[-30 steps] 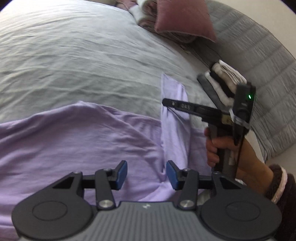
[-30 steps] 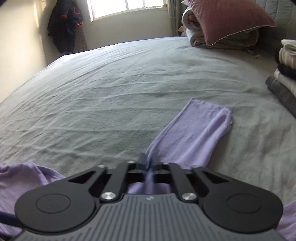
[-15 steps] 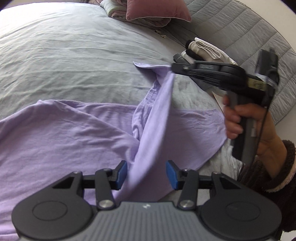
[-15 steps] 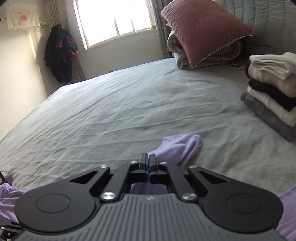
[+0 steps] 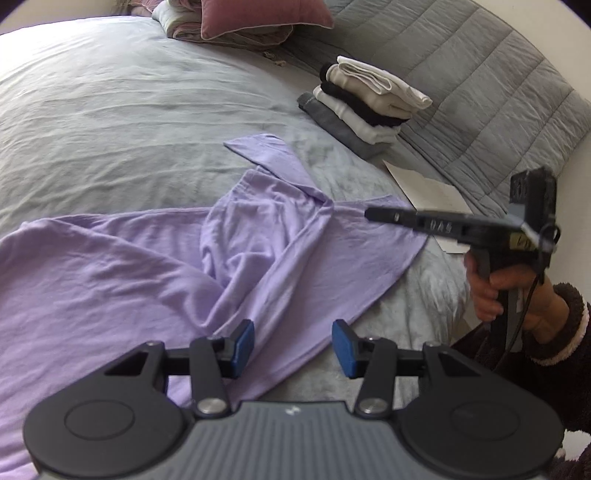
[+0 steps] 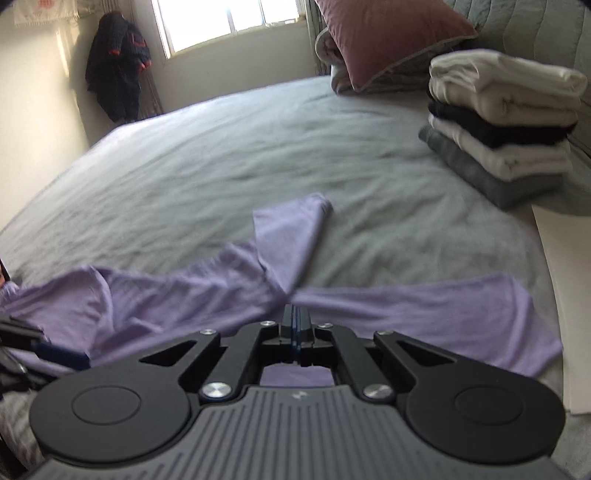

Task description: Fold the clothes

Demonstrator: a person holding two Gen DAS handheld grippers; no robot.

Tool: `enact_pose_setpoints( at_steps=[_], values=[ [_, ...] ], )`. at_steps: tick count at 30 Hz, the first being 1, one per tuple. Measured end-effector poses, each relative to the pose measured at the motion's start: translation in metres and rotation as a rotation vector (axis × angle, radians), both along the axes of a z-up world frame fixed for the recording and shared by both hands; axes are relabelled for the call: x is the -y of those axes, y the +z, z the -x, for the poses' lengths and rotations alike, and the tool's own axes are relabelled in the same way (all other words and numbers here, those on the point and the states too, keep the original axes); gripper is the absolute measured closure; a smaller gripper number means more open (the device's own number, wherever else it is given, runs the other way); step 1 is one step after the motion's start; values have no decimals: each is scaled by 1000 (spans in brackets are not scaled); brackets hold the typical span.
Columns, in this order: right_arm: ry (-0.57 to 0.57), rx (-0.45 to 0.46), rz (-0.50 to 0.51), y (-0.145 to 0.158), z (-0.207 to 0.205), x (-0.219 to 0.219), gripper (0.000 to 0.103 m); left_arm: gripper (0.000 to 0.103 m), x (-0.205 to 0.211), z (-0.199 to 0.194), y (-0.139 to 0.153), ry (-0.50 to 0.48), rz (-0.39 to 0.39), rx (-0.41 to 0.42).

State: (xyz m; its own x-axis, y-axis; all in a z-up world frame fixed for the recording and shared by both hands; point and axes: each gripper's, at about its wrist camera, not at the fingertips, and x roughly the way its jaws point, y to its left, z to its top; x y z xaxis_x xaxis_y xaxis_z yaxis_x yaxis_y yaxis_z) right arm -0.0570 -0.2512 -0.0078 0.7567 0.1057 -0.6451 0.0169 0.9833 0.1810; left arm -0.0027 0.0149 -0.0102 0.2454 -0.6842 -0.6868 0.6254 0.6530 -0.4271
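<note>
A lilac long-sleeved shirt lies rumpled on the grey bed sheet. One sleeve is folded over on itself, and its cuff rests flat on the sheet. My right gripper, held by a hand at the right, is shut, and the fabric gathers to a pinch at its tip. In the right wrist view the shirt fans out both ways from the shut right gripper, with the cuff beyond. My left gripper hovers open over a fold of the sleeve, its blue pads clear of the cloth.
A stack of folded clothes sits at the far right of the bed, by a quilted grey headboard. A pink pillow lies on bedding at the head. A white sheet lies near the right edge. A dark jacket hangs by the window.
The right gripper has carried the sleeve up, then right and down, so the sleeve now lies doubled over the shirt. The left gripper has shifted and rolled, staying open.
</note>
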Motion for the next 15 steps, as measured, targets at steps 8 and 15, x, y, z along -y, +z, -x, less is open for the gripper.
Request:
enact_pose_setpoints(
  at_steps=[8,15],
  values=[
    [14,13,-113,5,-15,16,88,55,22,-10,-1,49,14,11],
    [52,0,-149,1,-58,1,72,56,34,-28,-7,116,12,3]
  ],
)
